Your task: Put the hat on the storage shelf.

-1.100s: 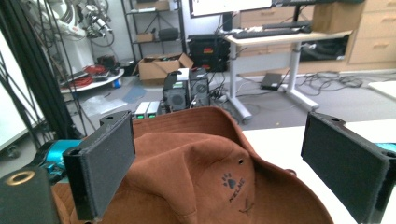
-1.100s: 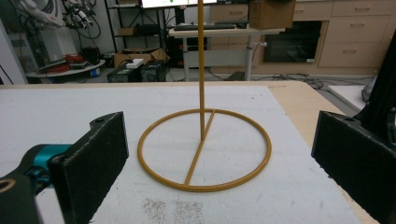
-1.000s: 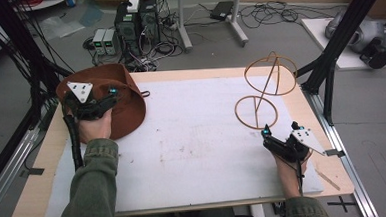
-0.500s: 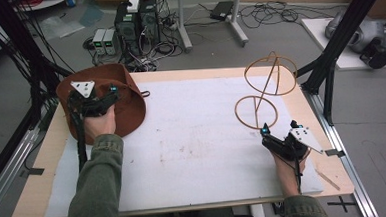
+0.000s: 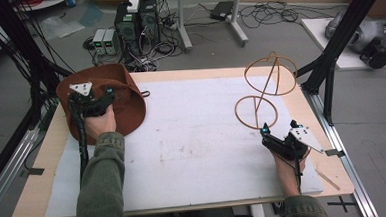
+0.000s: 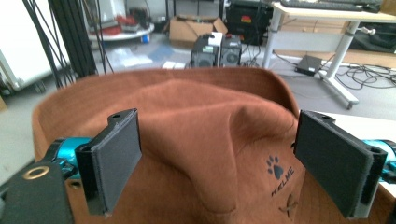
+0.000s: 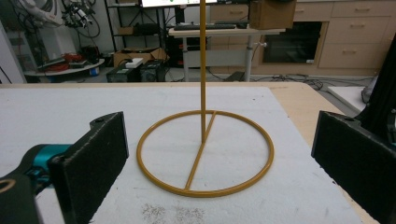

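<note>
A brown felt hat (image 5: 111, 95) is lying at the far left of the surface (image 5: 192, 138), partly on the white sheet and partly over the bare wooden edge. It is sitting crown up, with a deep crease running down the middle of the crown and the wide brim curling upward at the far side. A small dark paw print and lettering (image 6: 279, 173) are showing on the side of the crown. At the far right, well apart from it, a yellow wire hat stand (image 5: 264, 92) is standing upright: a flat ring base with a crossbar, a thin post, and a rounded wire frame on top.
</note>
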`<move>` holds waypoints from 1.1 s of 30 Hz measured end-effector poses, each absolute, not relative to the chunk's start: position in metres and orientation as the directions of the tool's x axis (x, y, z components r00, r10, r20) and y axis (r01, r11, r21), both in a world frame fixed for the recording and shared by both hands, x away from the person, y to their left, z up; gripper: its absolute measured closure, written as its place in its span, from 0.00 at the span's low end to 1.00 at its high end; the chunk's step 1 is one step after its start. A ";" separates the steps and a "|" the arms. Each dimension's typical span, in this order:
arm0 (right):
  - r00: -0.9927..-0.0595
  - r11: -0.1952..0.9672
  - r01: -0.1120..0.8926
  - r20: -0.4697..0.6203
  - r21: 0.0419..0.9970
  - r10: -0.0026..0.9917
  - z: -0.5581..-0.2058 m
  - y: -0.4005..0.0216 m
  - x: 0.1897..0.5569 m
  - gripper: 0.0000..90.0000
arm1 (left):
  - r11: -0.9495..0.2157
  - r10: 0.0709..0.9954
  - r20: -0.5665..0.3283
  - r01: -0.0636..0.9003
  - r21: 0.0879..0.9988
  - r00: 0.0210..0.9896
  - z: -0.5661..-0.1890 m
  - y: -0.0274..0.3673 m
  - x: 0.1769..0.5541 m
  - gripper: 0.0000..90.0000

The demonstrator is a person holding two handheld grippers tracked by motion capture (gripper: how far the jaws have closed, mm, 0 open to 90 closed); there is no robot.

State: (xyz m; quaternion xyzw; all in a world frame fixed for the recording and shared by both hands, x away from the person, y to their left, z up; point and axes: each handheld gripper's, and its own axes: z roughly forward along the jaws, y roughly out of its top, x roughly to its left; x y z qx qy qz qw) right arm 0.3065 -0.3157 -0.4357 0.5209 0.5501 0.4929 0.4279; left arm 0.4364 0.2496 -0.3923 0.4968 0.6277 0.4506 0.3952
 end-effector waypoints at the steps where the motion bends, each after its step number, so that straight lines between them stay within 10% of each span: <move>1: -0.091 -0.029 0.151 0.043 0.988 0.995 -0.436 -0.316 0.306 0.03 | 0.103 0.980 -0.051 0.277 0.955 -0.190 -0.394 0.250 0.438 0.17; 23: -0.091 -0.048 0.163 0.064 0.985 0.994 -0.437 -0.319 0.307 0.03 | 0.188 0.966 -0.096 0.394 0.900 -0.241 -0.422 0.260 0.454 0.29; 33: -0.094 -0.048 0.172 0.065 0.984 0.993 -0.438 -0.318 0.309 0.03 | 0.151 0.973 -0.062 0.406 0.901 -0.224 -0.424 0.259 0.455 0.70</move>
